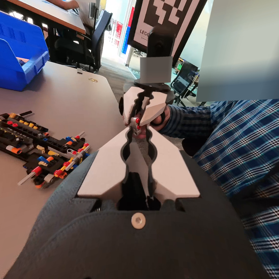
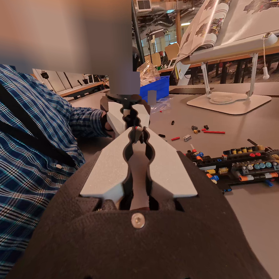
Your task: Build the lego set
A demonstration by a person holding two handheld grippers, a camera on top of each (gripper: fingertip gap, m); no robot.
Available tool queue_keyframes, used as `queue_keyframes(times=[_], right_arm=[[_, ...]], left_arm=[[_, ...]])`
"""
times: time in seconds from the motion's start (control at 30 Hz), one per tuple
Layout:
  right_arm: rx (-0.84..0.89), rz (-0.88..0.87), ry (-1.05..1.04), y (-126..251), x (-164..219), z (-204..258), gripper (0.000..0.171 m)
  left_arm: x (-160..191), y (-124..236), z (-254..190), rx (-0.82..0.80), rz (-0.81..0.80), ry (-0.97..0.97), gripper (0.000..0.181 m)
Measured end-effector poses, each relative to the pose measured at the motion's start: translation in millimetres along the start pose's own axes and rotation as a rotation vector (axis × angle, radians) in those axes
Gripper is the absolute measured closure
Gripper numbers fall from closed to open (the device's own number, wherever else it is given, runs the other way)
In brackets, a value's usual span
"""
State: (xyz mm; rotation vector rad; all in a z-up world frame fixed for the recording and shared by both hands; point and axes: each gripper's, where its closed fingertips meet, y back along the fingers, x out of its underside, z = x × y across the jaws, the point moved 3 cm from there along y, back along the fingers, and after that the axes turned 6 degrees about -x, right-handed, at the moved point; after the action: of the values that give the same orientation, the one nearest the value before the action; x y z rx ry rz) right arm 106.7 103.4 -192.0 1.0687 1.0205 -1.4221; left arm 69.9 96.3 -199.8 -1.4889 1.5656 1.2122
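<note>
Closest to each camera is its own hand-held gripper, and the two meet tip to tip in the air above the edge of the counter (image 1: 63, 96); the left hand-held gripper (image 1: 136, 130) is narrow at the tips and seems to pinch the lower end of a small grey connector with red pins (image 1: 136, 125); the right hand-held gripper (image 2: 138, 129) is also narrow and grips the same piece from the other side, though its own view mostly hides it. The main lego model (image 1: 43, 152), black with yellow, red and blue pins, lies flat on the counter, well apart from both tools; loose parts, among them a red axle (image 2: 214, 132), lie near it; an open instruction book on a white stand (image 2: 229, 99) is behind. I judge that the step is a handover or a re-grip of the connector; to do it well, one side should keep firm pressure until the other is secure, and the piece should stay straight, because a slip sends it off the counter.
</note>
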Motion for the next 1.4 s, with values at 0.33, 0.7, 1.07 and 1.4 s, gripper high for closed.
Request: queue_keyframes(times=[0.33,0.7,1.07,1.4], right_arm=[[0.057,0.007,0.016,-2,2,-5,0.163],[0.123,0.091,0.013,-1,6,-13,0.159],[0.125,0.101,0.035,0,5,-12,0.163],[0.175,0.169,0.058,-1,10,-16,0.164]], left_arm=[[3,0,9,-0.067,0.002,-0.022,0.171],[4,0,18,-0.239,0.051,-0.253,0.172],[3,-1,18,-0.299,0.072,-0.376,0.172],[8,-2,25,-0.359,0.11,-0.432,0.172]])
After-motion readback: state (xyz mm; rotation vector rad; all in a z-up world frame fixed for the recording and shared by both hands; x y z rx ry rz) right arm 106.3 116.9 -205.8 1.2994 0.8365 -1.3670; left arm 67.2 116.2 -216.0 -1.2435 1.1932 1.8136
